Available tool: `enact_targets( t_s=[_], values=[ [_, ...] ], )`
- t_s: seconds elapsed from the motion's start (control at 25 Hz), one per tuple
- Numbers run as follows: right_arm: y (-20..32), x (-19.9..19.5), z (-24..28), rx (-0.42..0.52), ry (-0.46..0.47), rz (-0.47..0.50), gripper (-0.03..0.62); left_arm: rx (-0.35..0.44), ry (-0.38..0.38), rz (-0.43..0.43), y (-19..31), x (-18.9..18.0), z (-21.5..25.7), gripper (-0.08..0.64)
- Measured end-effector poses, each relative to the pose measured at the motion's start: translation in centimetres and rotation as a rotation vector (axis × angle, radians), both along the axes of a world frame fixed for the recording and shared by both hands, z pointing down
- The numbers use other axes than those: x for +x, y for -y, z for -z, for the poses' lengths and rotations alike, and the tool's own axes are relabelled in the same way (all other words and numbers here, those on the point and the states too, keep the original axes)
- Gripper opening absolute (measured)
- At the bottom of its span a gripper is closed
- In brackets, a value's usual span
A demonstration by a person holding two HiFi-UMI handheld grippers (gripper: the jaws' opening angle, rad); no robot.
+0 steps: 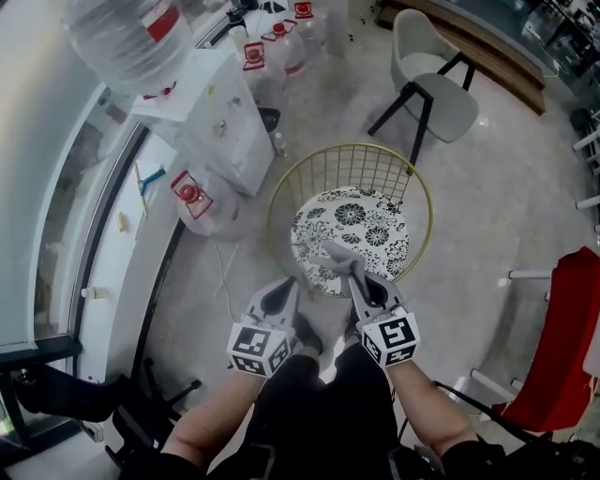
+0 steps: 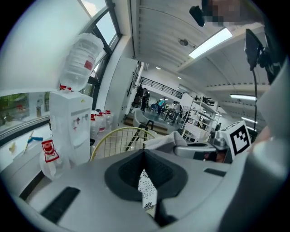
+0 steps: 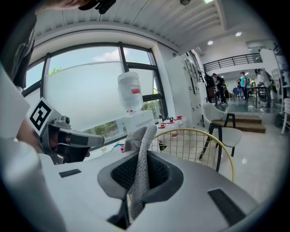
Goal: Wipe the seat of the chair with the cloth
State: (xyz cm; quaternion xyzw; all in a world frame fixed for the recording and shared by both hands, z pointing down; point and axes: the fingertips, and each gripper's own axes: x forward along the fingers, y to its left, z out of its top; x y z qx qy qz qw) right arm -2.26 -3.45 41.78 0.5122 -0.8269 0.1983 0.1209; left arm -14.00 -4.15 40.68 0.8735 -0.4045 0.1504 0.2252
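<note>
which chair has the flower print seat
The gold wire-back chair, the nearest one; the pale chair beyond it and the red chair at right are plain.

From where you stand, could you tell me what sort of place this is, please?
Likely an open office break area: a water dispenser, spare water jugs beside it, and a white lounge chair.

No print can be read. The red label (image 1: pixel 161 19) on the upturned water bottle (image 1: pixel 117 47) is too blurred, and the cubes (image 1: pixel 258 349) on the left gripper (image 1: pixel 292 283) and right gripper (image 1: pixel 356 272) bear only black-and-white square patterns, no letters.
</note>
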Motion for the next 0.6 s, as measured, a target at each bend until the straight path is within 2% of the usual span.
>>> enact_targets(
  t_s=[0.24,0.6],
  values=[
    [-0.2,-1.0,-4.1,-0.053,-0.005,0.014,0.026,-0.057,0.007,0.009,-0.5,-0.5,-3.6,0.008],
    [-0.2,-3.3,-12.2,-0.153,0.004,0.092,0.026,-0.132,0.06,0.057,-0.7,-1.3,-10.3,0.008]
  ],
)
